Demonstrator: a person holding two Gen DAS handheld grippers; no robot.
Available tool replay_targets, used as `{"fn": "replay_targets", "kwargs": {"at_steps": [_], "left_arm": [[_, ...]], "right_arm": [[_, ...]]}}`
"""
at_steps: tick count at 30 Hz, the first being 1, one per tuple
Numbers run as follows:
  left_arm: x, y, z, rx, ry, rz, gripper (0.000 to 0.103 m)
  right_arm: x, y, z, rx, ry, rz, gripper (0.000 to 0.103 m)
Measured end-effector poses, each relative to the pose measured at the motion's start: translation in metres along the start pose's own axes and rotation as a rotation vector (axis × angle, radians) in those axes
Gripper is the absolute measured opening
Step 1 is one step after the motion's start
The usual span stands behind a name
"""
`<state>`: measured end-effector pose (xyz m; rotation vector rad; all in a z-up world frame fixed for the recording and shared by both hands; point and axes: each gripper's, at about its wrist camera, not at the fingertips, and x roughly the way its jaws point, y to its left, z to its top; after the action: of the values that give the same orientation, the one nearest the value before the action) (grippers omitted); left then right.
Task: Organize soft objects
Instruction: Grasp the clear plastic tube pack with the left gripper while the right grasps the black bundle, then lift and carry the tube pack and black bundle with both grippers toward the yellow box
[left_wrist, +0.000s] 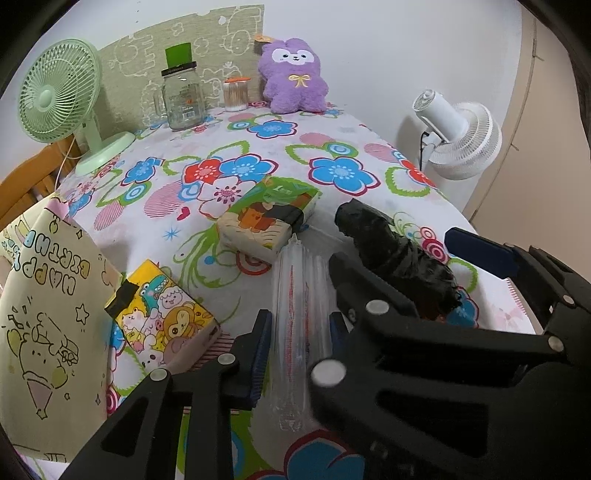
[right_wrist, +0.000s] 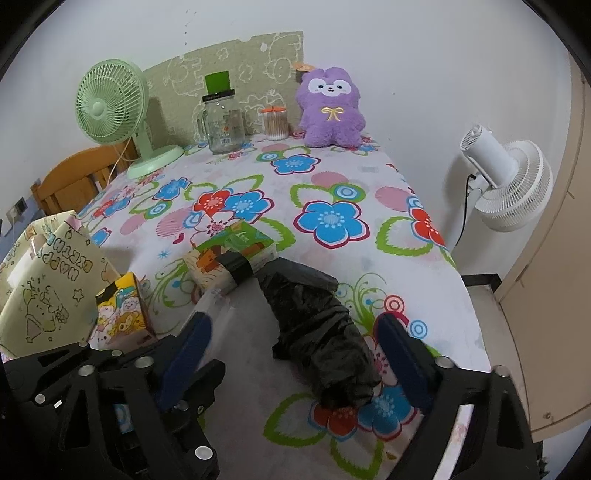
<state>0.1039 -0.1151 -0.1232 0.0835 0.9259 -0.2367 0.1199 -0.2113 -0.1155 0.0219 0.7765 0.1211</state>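
Left claw (left_wrist: 299, 339) clamped on a clear crinkly plastic roll (left_wrist: 295, 314) lying on the flower-print worktop (left_wrist: 332, 147); could slip or crush, being slick film. Just left, a yellow cartoon tissue pack (left_wrist: 162, 317); easy to knock. Right claw (right_wrist: 295, 354) wide apart, straddling a black crumpled plastic bundle (right_wrist: 317, 325), pads not touching; may drag it. Worktop's right edge near; open room farther back.

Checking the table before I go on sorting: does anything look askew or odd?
The green tissue pack lies at a slant with black tape across it. The black bag roll is crumpled, lying diagonally. The purple plush sits upright; nothing is spilled.
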Motion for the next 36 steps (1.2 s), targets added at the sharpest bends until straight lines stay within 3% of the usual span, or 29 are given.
{"fn": "replay_targets", "kwargs": {"at_steps": [7, 12, 15, 36], "left_arm": [[0.004, -0.002, -0.001, 0.009, 0.006, 0.023, 0.030], [0.004, -0.005, -0.003, 0.026, 0.008, 0.031, 0.030], [0.002, -0.005, -0.004, 0.029, 0.007, 0.028, 0.029], [-0.035, -0.005, -0.011, 0.041, -0.056, 0.006, 0.026]], "right_arm": [[0.015, -0.009, -0.004, 0.049, 0.083, 0.034, 0.070], [0.017, -0.011, -0.010, 0.052, 0.109, 0.027, 0.045], [0.015, -0.011, -0.011, 0.055, 0.110, 0.027, 0.040], [-0.024, 0.005, -0.010, 0.036, 0.065, 0.036, 0.036]]}}
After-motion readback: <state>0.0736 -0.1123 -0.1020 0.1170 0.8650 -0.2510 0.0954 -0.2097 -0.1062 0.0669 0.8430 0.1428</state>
